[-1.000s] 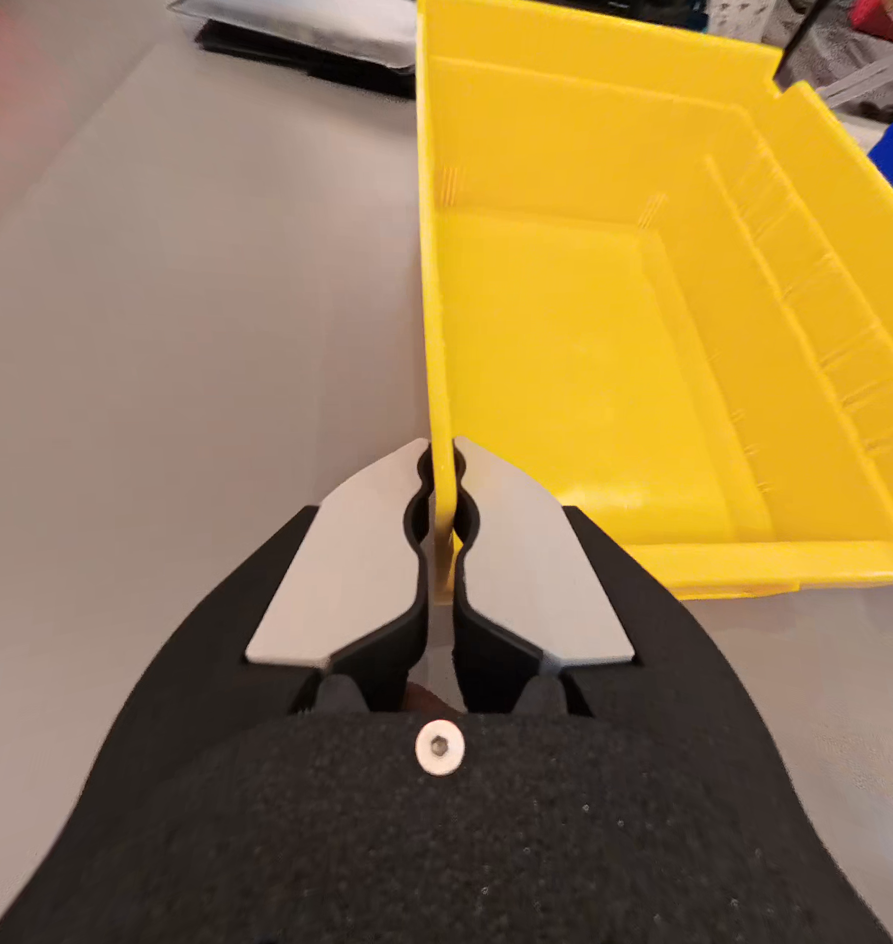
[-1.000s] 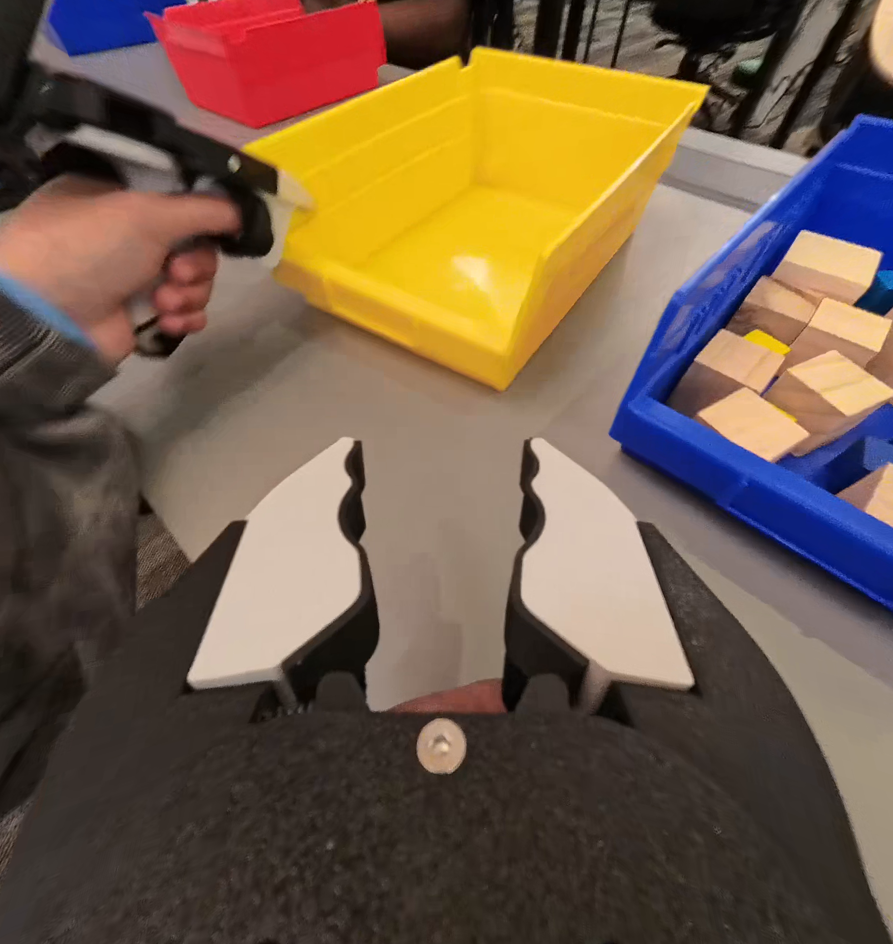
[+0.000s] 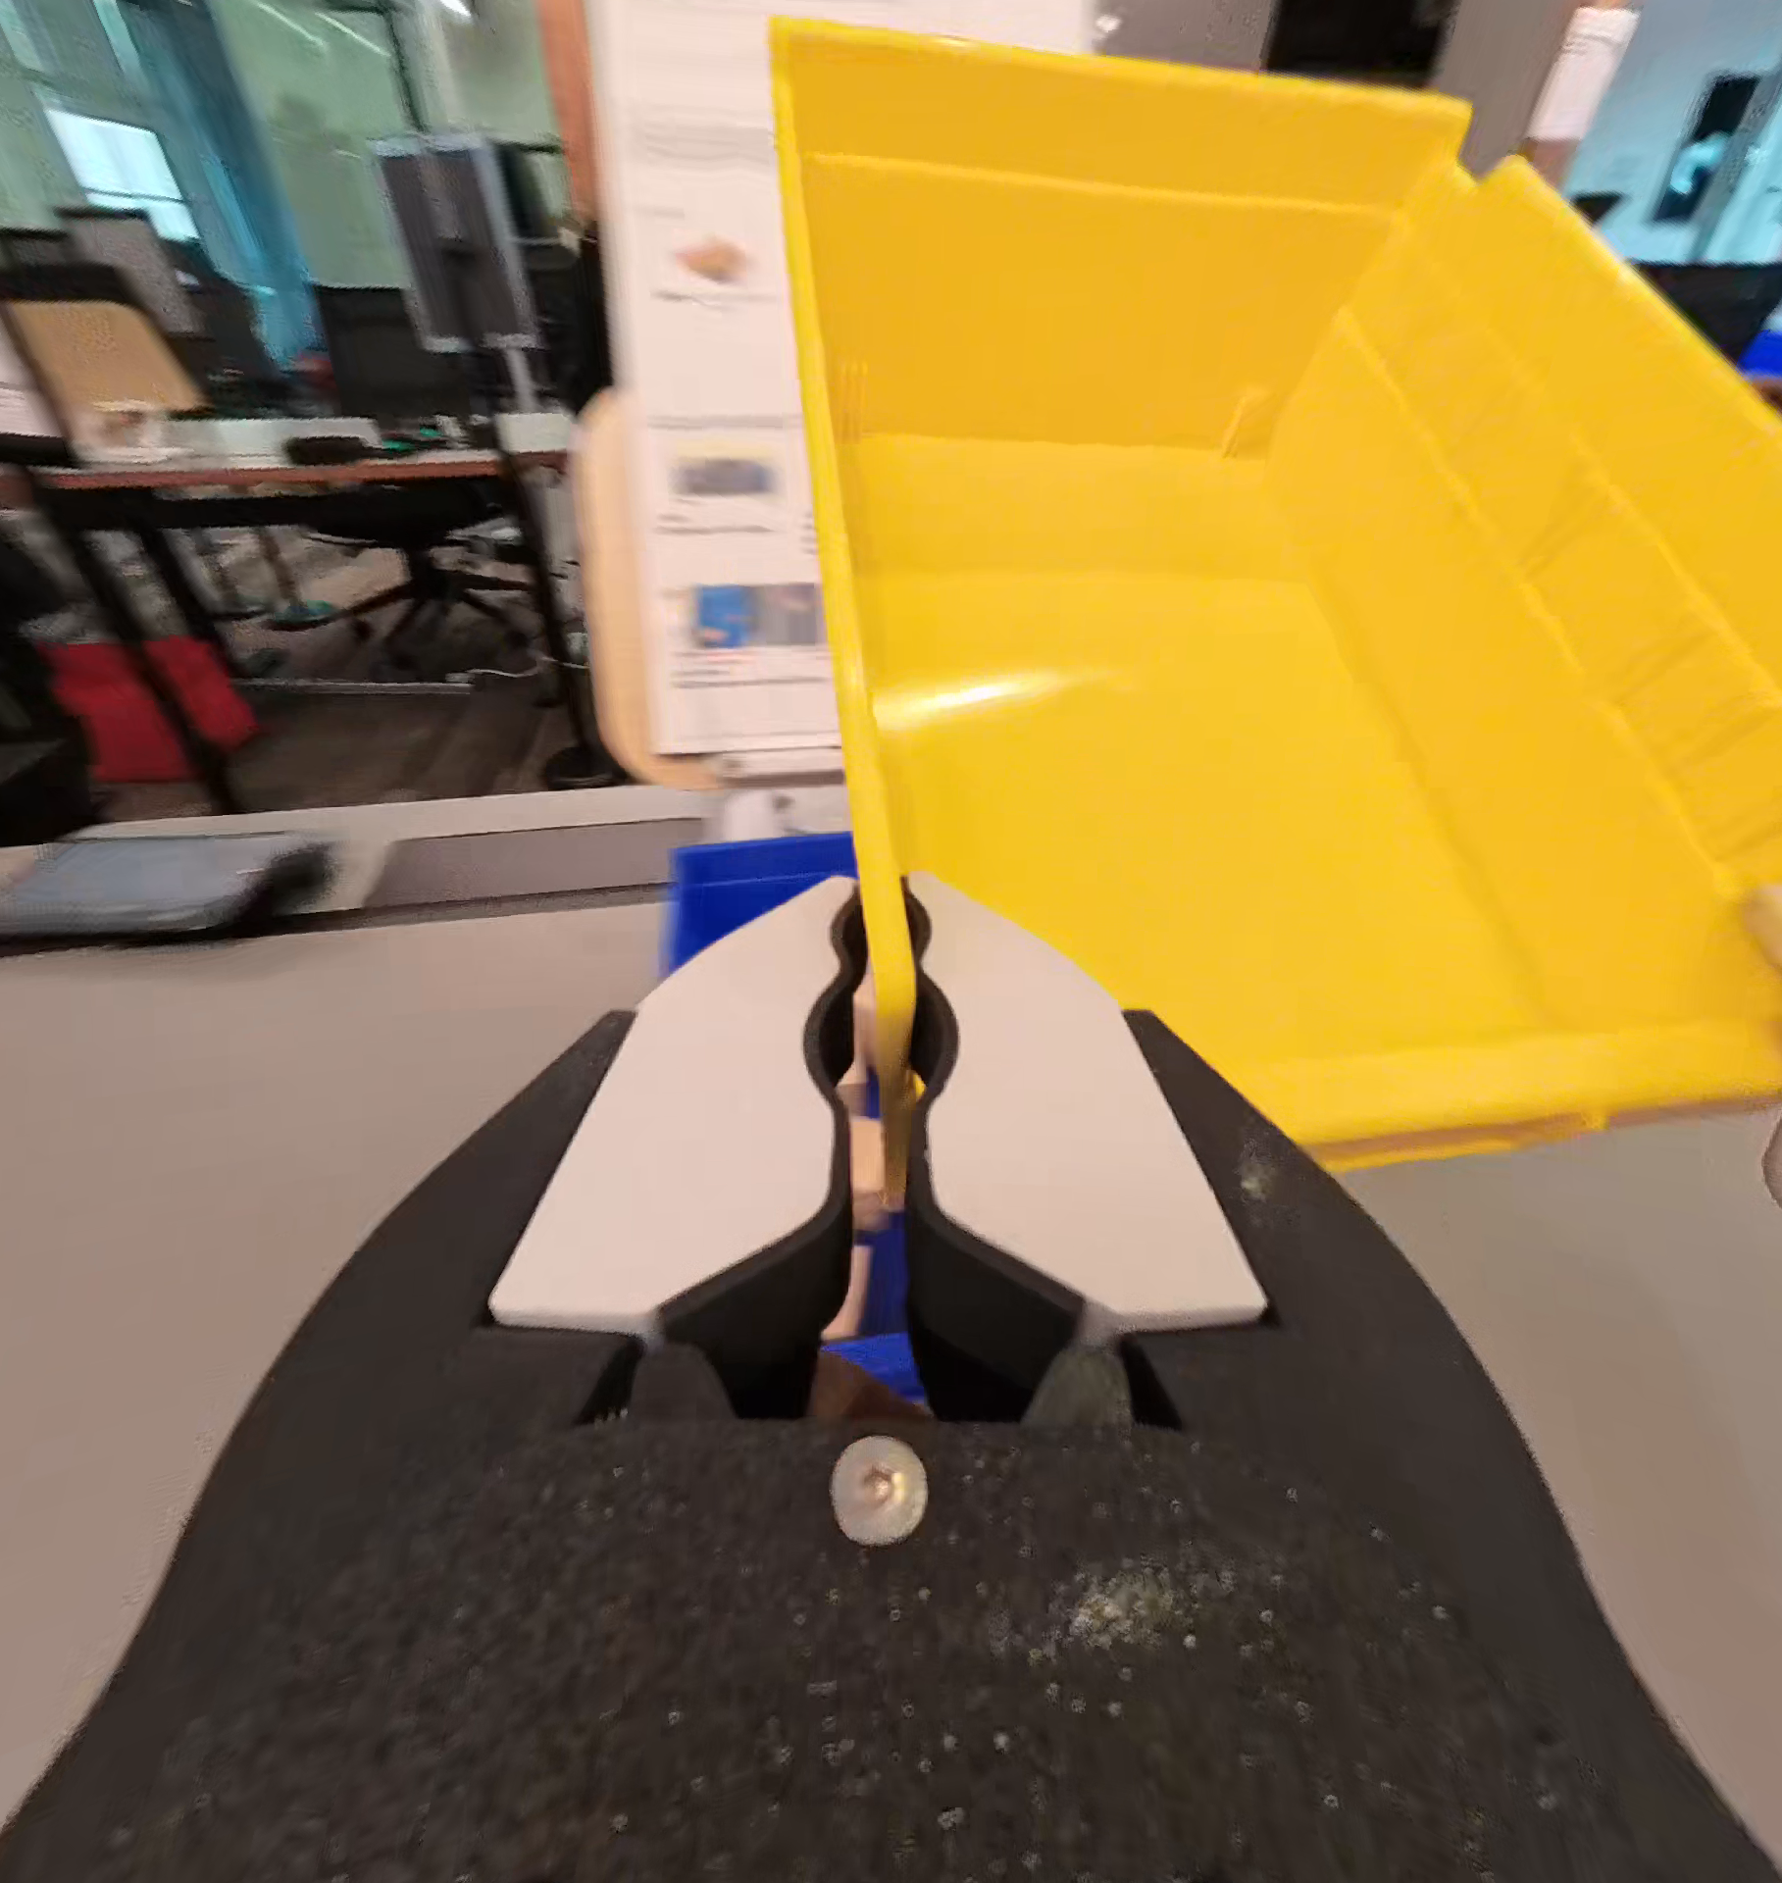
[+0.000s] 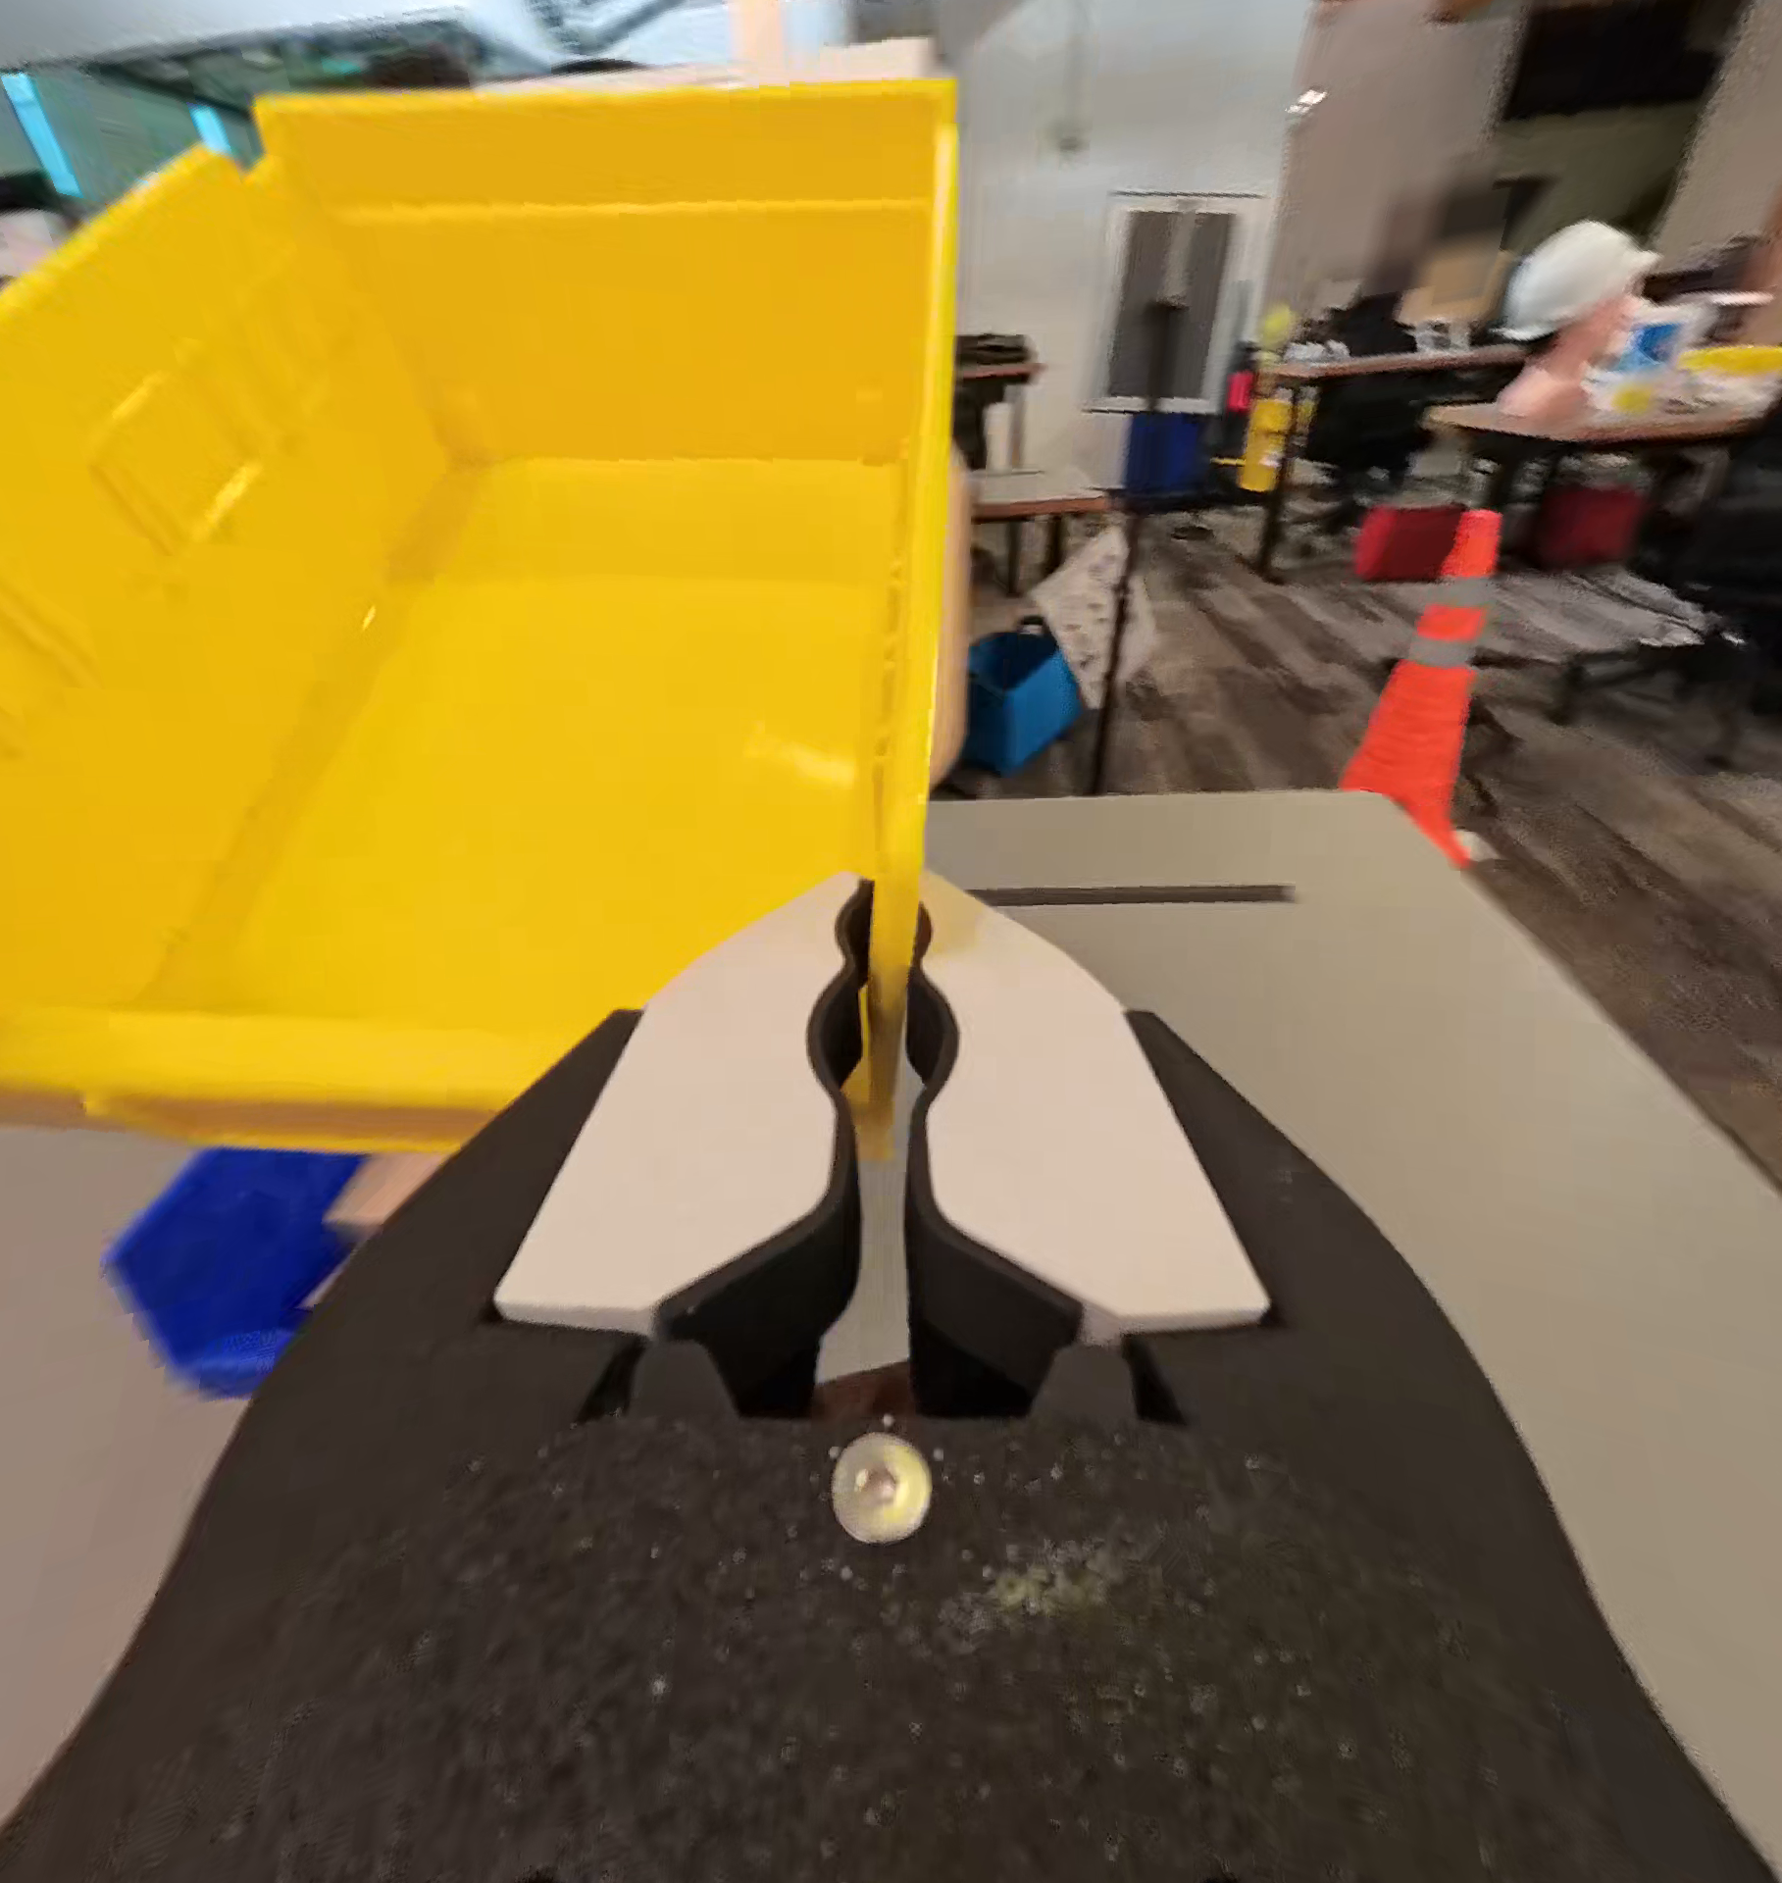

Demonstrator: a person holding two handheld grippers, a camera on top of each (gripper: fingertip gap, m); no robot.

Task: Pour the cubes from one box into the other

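Yellow plastic bin [image 3: 1223, 713], open-topped with ribbed side walls, is up in the air between your 2 tools, tipped so its low front lip points down at the table and its tall back wall rides high. You have the left gripper [image 3: 881, 1004] clamped on the bin's left side wall, the thin yellow edge pinched tight between the 2 grey pads. Your right gripper [image 4: 886, 1004] bites the opposite side wall the same way, jaws drawn together on the plastic. Look inside the bin from either wrist view: only bare, glossy yellow floor shows, with a streak of reflected light on it.

Down below, the blue plastic bin [image 4: 224, 1263] sits on the grey tabletop [image 4: 1376, 1070], under the yellow bin's low front edge; from the left wrist view its blue wall [image 3: 754, 886] peeks out just beyond your fingertips. Through the slit between the left pads you catch slivers of pale wooden cubes [image 3: 871, 1151] against blue, too narrow to count. Both views are smeared with motion blur.

Far off on your right, an orange traffic cone [image 4: 1426, 673] stands on the floor past the table edge. On the far left of the table lies a dark flat tablet-like device [image 3: 143, 886].
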